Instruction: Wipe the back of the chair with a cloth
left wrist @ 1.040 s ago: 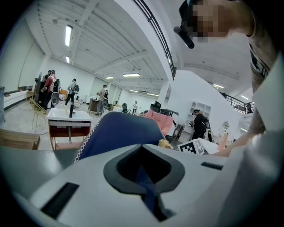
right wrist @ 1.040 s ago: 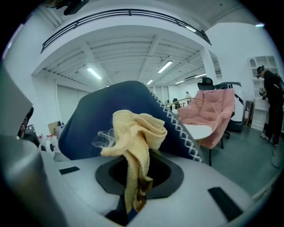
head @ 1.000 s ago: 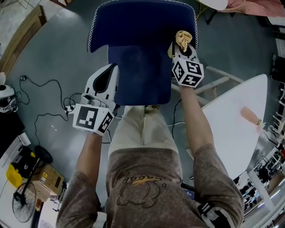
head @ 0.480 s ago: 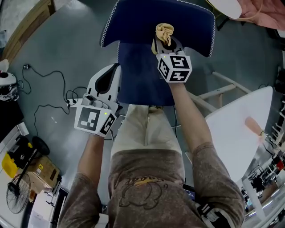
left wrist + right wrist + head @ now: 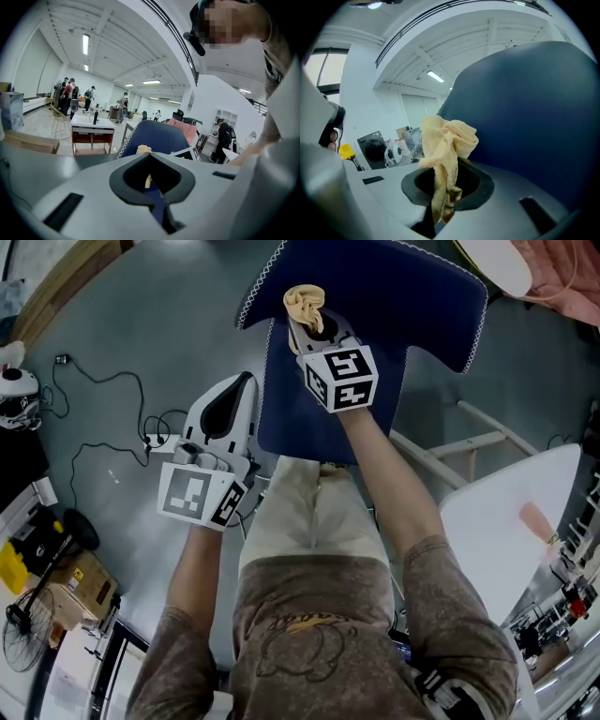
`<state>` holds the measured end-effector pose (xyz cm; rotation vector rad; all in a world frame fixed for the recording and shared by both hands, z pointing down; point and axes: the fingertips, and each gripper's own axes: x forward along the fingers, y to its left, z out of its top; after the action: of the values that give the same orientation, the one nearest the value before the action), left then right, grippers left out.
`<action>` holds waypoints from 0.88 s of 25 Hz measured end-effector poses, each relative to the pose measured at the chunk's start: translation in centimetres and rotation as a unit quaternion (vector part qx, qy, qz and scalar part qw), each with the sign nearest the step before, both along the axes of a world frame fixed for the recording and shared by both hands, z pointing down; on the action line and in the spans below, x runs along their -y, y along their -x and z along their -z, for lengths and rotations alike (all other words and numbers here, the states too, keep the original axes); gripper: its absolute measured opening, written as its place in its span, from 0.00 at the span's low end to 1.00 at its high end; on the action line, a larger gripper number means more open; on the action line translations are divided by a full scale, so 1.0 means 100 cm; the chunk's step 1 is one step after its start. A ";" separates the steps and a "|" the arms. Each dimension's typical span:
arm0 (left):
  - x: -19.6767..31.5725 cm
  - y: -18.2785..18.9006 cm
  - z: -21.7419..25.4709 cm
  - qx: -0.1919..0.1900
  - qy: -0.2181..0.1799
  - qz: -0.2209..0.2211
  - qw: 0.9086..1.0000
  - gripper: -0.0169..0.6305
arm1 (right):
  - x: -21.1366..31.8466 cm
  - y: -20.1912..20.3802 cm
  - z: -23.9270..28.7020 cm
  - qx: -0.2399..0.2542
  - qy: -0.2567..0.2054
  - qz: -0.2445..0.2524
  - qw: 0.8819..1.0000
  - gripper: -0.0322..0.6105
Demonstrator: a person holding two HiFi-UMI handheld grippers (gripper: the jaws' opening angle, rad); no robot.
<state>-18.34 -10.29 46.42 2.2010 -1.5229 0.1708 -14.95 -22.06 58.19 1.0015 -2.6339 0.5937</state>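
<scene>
Open hall: grey floor (image 5: 122,334), white beamed ceiling (image 5: 117,51), strip lights (image 5: 85,43).
Black cables (image 5: 103,442) lie left of the fingers of the left gripper (image 5: 243,382); white table (image 5: 506,512) stands well right of those of the right gripper (image 5: 309,326).

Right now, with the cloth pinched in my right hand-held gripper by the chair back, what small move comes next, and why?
Probably sweep the right hand-held gripper rightward along the chair back. Its cloth sits near the back's left edge, so most of the blue surface lies to the right.
</scene>
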 end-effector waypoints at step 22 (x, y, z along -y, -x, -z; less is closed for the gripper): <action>-0.012 -0.002 -0.015 -0.009 0.014 -0.011 1.000 0.04 | -0.031 -0.050 -0.027 -0.021 0.000 -0.038 0.999 0.16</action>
<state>-18.18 -9.04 47.94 2.1913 -1.4784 0.1776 -9.95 -19.00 60.89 1.1069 -2.5685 0.5838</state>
